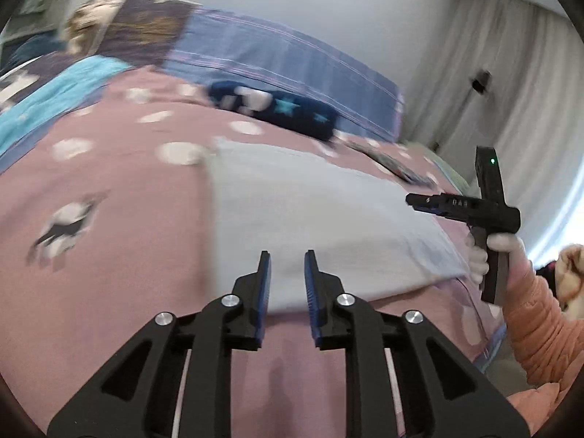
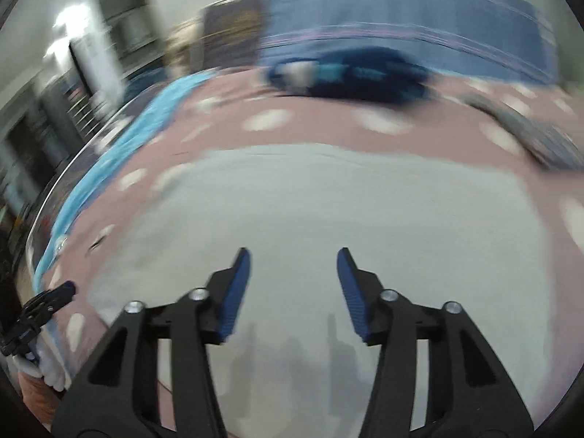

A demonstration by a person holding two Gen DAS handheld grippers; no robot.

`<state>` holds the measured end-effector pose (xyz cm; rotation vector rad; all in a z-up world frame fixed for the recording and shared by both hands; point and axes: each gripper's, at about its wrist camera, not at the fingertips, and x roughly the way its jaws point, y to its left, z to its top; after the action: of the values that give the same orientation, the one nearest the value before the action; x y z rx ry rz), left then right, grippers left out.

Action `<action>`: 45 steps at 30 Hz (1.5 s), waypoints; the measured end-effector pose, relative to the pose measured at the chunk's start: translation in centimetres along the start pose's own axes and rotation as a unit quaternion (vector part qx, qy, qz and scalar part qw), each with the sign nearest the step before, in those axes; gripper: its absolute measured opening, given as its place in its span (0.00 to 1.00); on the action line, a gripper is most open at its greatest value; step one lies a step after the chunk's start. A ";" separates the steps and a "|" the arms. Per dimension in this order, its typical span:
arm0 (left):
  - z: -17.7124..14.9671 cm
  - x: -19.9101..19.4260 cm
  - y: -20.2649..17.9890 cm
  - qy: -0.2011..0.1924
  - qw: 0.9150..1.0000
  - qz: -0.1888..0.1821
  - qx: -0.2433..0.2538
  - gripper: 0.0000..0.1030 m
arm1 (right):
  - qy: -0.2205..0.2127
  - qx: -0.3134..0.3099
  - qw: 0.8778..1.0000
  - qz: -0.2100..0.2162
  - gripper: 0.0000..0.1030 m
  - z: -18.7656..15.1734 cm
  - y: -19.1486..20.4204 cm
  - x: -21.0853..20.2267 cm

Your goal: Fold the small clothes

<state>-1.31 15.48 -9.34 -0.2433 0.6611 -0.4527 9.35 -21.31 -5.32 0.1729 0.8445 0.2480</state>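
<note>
A pale grey-blue garment [image 1: 321, 215] lies spread flat as a smooth rectangle on the pink spotted bed [image 1: 120, 197], near its front edge, with no visible creases.

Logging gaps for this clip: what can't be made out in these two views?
- Flat pale grey cloth: right wrist view, motion blur hides garment type and folds.
- Dark navy star-print item: both views, blurred; unidentifiable.
- Pale grey cloth's near edge: left wrist view, left gripper covers it.
- Right gripper: open, empty.
</note>
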 end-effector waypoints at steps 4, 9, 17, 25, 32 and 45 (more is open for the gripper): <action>0.9 5.2 -7.5 0.050 0.994 -0.041 0.086 0.25 | -0.019 0.127 0.990 -0.052 0.23 -0.8 -10.3 -3.8; 0.3 12.2 -16.9 0.115 0.973 -0.089 0.182 0.34 | 0.000 0.176 0.982 -0.067 0.20 -1.5 -18.5 -4.9; -2.5 19.4 -29.2 0.159 0.929 -0.126 0.309 0.40 | 0.035 0.128 0.991 0.031 0.20 1.8 -22.0 -0.5; -4.3 21.5 -31.9 0.172 0.914 -0.084 0.357 0.44 | 0.067 0.014 0.996 0.065 0.45 4.0 -20.0 2.4; -5.3 22.0 -33.2 0.166 0.906 -0.065 0.383 0.55 | 0.074 -0.038 0.995 0.057 0.47 5.3 -18.0 4.8; -2.0 21.9 -29.9 0.182 0.946 -0.091 0.252 0.08 | 0.001 0.076 0.984 0.160 0.26 4.7 -21.9 4.3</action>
<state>2.93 -21.31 -11.88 0.2758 0.8621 -0.8389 18.91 -41.33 -10.82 0.4533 0.8360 0.4848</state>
